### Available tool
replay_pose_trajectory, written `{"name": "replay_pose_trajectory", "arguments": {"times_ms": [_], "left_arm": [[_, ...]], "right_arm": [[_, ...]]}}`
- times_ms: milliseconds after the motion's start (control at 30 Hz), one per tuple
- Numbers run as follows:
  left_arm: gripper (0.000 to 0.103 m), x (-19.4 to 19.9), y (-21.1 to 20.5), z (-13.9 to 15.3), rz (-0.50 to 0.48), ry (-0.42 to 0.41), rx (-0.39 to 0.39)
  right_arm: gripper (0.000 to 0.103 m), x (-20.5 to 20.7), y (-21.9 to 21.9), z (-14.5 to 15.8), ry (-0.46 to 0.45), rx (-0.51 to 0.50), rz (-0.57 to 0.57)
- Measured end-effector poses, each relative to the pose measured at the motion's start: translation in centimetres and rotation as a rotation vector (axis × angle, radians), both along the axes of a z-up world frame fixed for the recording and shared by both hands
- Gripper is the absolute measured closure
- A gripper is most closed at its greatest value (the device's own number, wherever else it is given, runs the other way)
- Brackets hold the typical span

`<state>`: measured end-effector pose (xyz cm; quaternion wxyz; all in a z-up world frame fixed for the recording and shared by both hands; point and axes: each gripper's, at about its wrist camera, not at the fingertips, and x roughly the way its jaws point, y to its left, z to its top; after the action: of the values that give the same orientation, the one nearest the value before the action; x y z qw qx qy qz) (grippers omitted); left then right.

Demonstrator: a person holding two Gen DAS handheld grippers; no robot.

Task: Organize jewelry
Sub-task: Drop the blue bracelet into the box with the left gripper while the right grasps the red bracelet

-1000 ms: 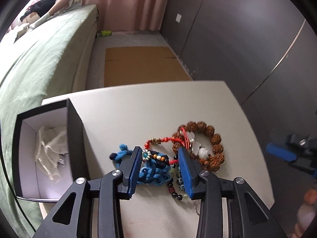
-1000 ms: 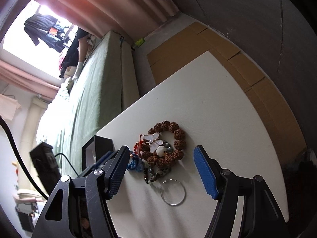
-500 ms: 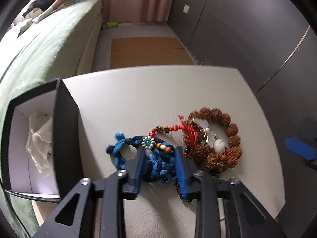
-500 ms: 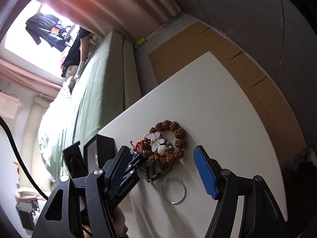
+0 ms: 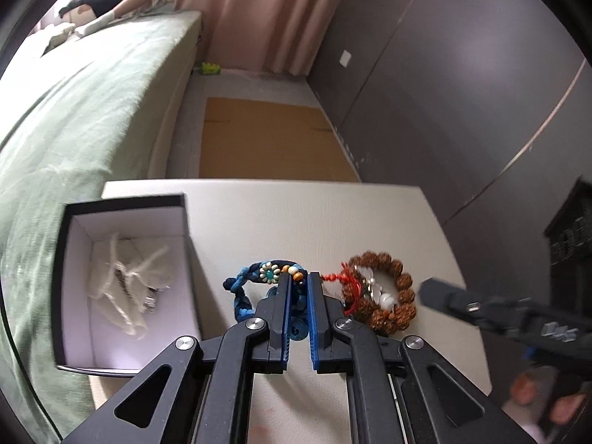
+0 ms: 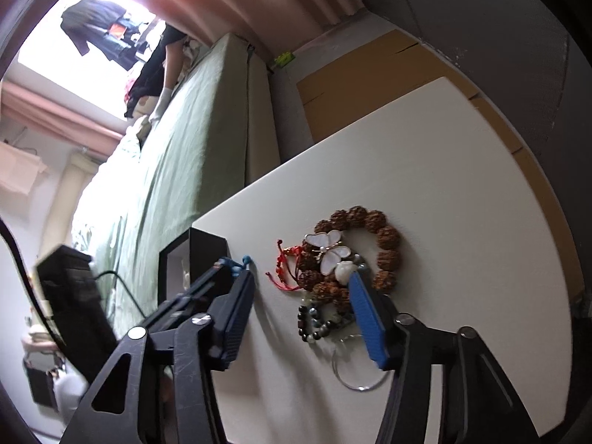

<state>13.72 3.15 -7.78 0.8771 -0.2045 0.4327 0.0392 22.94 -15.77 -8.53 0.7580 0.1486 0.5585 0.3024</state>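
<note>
Blue braided cord sits pinched in my left gripper [image 5: 298,296], jaws pressed nearly together on the blue bracelet [image 5: 259,277]. Left wrist view: its beaded flower section arcs just past my fingertips, the knotted tail trails toward the open black box [image 5: 122,281]. The box stands on the tabletop [image 5: 314,214] just left of the bracelet, white-lined, with a pale cloth pouch [image 5: 125,288] inside. Right of my grip lies the brown seed-bead bracelet [image 5: 384,292], a red cord [image 5: 344,281] tangled against it. My judgement: the braid is soft, light and limp, so it will droop and swing from wherever I hold it; gripping the thick woven bundle, not the beads, looks safest. The red cord lies close enough to snag and drag along.

Right wrist view: my right gripper [image 6: 299,292] has its jaws spread and closing over the pile, nothing pressed between them yet. The seed-bead bracelet [image 6: 384,236] lies on the tabletop [image 6: 444,185] with a white butterfly charm [image 6: 329,255] on top; a dark bead strand [image 6: 314,325] and a thin metal ring [image 6: 355,373] lie nearer to me. The seed beads look hard and rough, good for the pads; the charm looks fragile, so take the bead rim. The ring looks slick and flat, awkward to lift.
</note>
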Motion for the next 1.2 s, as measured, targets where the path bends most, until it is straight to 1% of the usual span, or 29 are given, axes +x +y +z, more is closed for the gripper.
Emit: {"name": "replay_pose_trajectory", "arguments": {"times_ms": [167,233,333,567,633,667,700,767,833,1067,1133,1200], "left_arm": [[0.095,-1.3,1.9,1.8,0.022,-0.057,-0.025],[0.095,-1.8,2.5,2.5,0.028,-0.079,-0.038],[0.095,-2.6,3.3,3.4,0.043,-0.107,-0.048],[0.095,-4.0,5.5,4.9,0.089,-0.151,-0.064],[0.095,-4.4,6.2,5.1,0.104,-0.154,-0.064],[0.095,-4.5,6.5,5.0,0.111,-0.154,-0.064],[0.095,-4.7,6.9,5.1,0.115,-0.153,-0.064],[0.095,-5.0,7.6,5.0,0.127,-0.148,-0.062],[0.095,-5.2,8.1,5.0,0.139,-0.145,-0.059],[0.095,-5.4,9.2,4.2,0.184,-0.115,-0.018],[0.095,-4.9,9.1,3.5,0.189,-0.092,0.017],[0.095,-4.1,9.1,2.5,0.183,-0.065,0.005]], "right_arm": [[0.055,0.2,2.2,-0.6,-0.028,-0.05,0.037],[0.061,0.2,3.2,-0.8,-0.04,-0.078,0.061],[0.066,0.1,4.8,-1.3,-0.051,-0.116,0.096],[0.073,0.1,7.0,-2.1,-0.086,-0.219,0.121],[0.086,0.1,7.4,-2.2,-0.103,-0.25,0.121],[0.09,0.0,7.5,-2.1,-0.114,-0.268,0.12],[0.098,0.0,7.6,-2.1,-0.116,-0.269,0.12],[0.1,-0.2,7.5,-1.9,-0.126,-0.265,0.119],[0.1,-0.4,7.5,-1.3,-0.15,-0.257,0.114],[0.1,-1.4,6.3,1.3,-0.183,-0.123,0.101],[0.1,-1.8,6.4,1.8,-0.19,-0.108,0.099],[0.1,-2.1,6.2,2.2,-0.189,-0.09,0.099]]}}
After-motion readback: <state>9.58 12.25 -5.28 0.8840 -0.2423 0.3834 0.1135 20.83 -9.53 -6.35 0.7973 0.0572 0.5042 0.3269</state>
